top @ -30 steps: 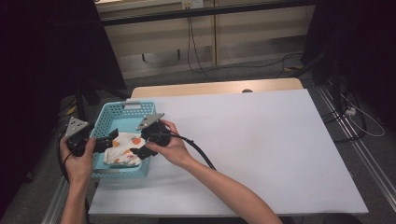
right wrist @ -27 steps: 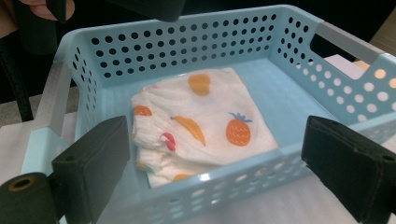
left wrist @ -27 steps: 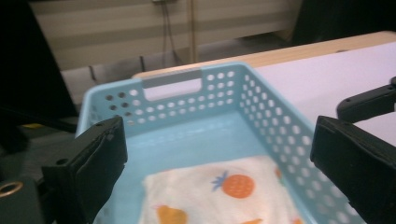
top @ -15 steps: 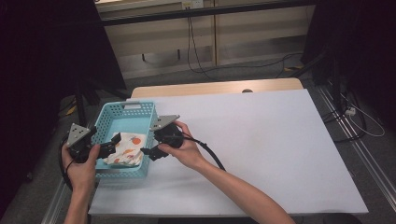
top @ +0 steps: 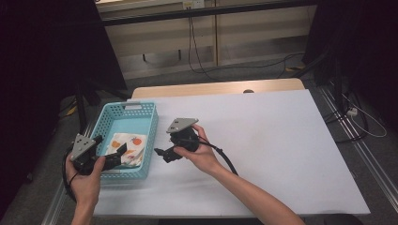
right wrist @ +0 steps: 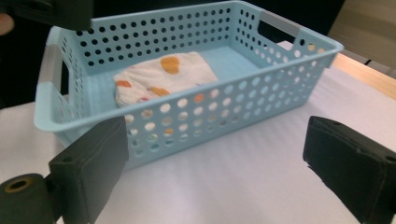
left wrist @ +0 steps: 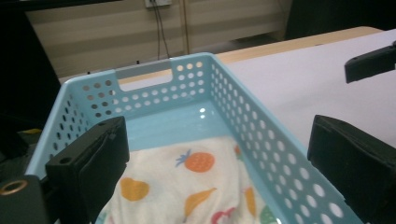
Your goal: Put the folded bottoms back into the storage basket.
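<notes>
In the high view, a folded cloth (top: 126, 147) is seen lying at the near end of a blue basket (top: 141, 110) on the white worktop (top: 281, 154). The left gripper (top: 118, 154) is held over the basket's near end, and the right gripper (top: 164, 154) just beside its right wall.

In the left gripper view, the jaws are spread wide above the cloth (left wrist: 187, 186), nothing held.

In the right gripper view, the jaws are spread wide and empty, facing the basket (right wrist: 187, 126) wall.
</notes>
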Action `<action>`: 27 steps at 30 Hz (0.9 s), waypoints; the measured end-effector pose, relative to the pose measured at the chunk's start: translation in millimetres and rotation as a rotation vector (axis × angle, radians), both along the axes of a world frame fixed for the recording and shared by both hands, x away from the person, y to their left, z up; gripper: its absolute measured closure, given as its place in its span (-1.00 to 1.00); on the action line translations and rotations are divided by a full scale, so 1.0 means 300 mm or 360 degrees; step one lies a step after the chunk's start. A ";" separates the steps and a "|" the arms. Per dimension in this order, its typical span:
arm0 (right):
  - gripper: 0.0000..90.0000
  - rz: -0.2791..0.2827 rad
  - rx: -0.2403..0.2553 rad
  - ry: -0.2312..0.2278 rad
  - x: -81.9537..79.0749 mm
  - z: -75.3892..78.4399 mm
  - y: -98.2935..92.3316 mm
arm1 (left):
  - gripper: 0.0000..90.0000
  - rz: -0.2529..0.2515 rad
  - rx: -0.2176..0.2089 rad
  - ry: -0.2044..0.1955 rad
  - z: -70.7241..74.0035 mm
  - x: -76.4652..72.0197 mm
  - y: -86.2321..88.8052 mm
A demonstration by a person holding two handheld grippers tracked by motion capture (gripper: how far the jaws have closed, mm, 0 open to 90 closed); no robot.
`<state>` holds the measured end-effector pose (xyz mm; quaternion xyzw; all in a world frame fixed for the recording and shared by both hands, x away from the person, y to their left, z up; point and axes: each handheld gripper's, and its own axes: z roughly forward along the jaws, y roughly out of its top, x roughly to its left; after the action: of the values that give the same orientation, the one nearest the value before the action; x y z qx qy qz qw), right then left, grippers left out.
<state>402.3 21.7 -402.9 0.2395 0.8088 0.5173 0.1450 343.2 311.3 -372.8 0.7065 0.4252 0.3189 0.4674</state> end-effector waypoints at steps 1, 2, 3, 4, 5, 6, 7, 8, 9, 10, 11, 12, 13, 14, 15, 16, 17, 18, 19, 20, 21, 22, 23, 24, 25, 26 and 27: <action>-0.85 -0.0008 -0.0003 -0.0006 -0.005 -0.002 -0.007 | -0.88 -0.0006 -0.0001 -0.0004 0.001 -0.007 -0.004; -0.85 -0.0013 -0.0001 -0.0009 -0.010 -0.004 -0.015 | -0.88 -0.0005 -0.0001 0.0000 0.001 -0.013 -0.007; -0.85 -0.0014 -0.0003 -0.0008 -0.014 -0.004 -0.023 | -0.88 -0.0004 -0.0017 0.0000 -0.002 -0.020 -0.010; -0.85 -0.0020 -0.0001 -0.0011 -0.018 -0.005 -0.031 | -0.88 -0.0008 -0.0028 0.0003 -0.006 -0.026 -0.014; -0.85 -0.0028 0.0007 -0.0015 -0.022 -0.006 -0.037 | -0.88 -0.0011 -0.0028 0.0005 -0.009 -0.031 -0.018; -0.85 -0.0031 0.0011 -0.0011 -0.025 -0.007 -0.044 | -0.88 -0.0007 -0.0026 -0.0002 -0.013 -0.038 -0.024; -0.85 -0.0035 0.0008 -0.0013 -0.028 -0.009 -0.050 | -0.88 -0.0019 -0.0017 -0.0006 -0.015 -0.042 -0.031; -0.85 -0.0035 -0.0002 -0.0017 -0.031 -0.010 -0.056 | -0.88 -0.0031 -0.0009 -0.0004 -0.018 -0.044 -0.039; -0.85 -0.0042 -0.0004 -0.0017 -0.035 -0.012 -0.062 | -0.88 -0.0042 -0.0005 -0.0008 -0.020 -0.044 -0.048; -0.85 -0.0044 -0.0006 -0.0016 -0.039 -0.014 -0.068 | -0.88 -0.0050 -0.0003 -0.0006 -0.023 -0.041 -0.058; -0.85 -0.0055 -0.0013 -0.0024 -0.044 -0.015 -0.076 | -0.88 -0.0057 -0.0007 -0.0005 -0.025 -0.038 -0.067; -0.84 -0.0065 -0.0019 -0.0035 -0.048 -0.015 -0.083 | -0.88 -0.0071 -0.0011 -0.0003 -0.026 -0.035 -0.074; -0.84 -0.0079 -0.0019 -0.0040 -0.053 -0.015 -0.091 | -0.88 -0.0090 -0.0020 0.0005 -0.027 -0.031 -0.083; -0.83 -0.0093 -0.0015 -0.0048 -0.056 -0.014 -0.099 | -0.88 -0.0104 -0.0036 0.0000 -0.028 -0.029 -0.092; -0.83 -0.0092 -0.0020 -0.0053 -0.059 -0.013 -0.108 | -0.89 -0.0117 -0.0040 -0.0006 -0.029 -0.028 -0.102; -0.83 -0.0097 -0.0022 -0.0056 -0.061 -0.012 -0.116 | -0.89 -0.0116 -0.0040 -0.0010 -0.030 -0.028 -0.112; -0.83 -0.0106 -0.0019 -0.0058 -0.063 -0.011 -0.124 | -0.89 -0.0122 -0.0040 -0.0005 -0.031 -0.027 -0.121; -0.84 -0.0107 -0.0019 -0.0055 -0.065 -0.011 -0.132 | -0.90 -0.0138 -0.0046 -0.0003 -0.032 -0.025 -0.129; -0.84 -0.0111 -0.0021 -0.0054 -0.066 -0.012 -0.140 | -0.90 -0.0147 -0.0046 -0.0002 -0.033 -0.023 -0.137; -0.84 -0.0119 -0.0021 -0.0051 -0.067 -0.012 -0.148 | -0.90 -0.0148 -0.0042 -0.0001 -0.035 -0.022 -0.145; -0.84 -0.0121 -0.0021 -0.0051 -0.068 -0.014 -0.156 | -0.90 -0.0155 -0.0044 -0.0009 -0.036 -0.021 -0.155; -0.84 -0.0126 -0.0022 -0.0047 -0.070 -0.015 -0.163 | -0.90 -0.0164 -0.0035 -0.0016 -0.038 -0.020 -0.165; -0.84 -0.0130 -0.0022 -0.0043 -0.072 -0.016 -0.171 | -0.90 -0.0175 -0.0014 -0.0012 -0.039 -0.020 -0.174; -0.84 -0.0134 -0.0023 -0.0039 -0.074 -0.017 -0.178 | -0.90 -0.0193 -0.0016 -0.0013 -0.040 -0.021 -0.186; -0.84 -0.0140 -0.0022 -0.0042 -0.076 -0.017 -0.186 | -0.91 -0.0221 0.0002 -0.0021 -0.040 -0.021 -0.196; -0.84 -0.0149 -0.0017 -0.0041 -0.079 -0.017 -0.193 | -0.91 -0.0241 0.0011 -0.0027 -0.040 -0.022 -0.207; -0.84 -0.0157 -0.0013 -0.0042 -0.081 -0.017 -0.201 | -0.91 -0.0251 0.0023 -0.0026 -0.040 -0.023 -0.217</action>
<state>378.1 -38.6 -408.0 0.2716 0.7961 0.5092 0.1821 336.3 246.2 -384.8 0.7386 0.3620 0.2897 0.4894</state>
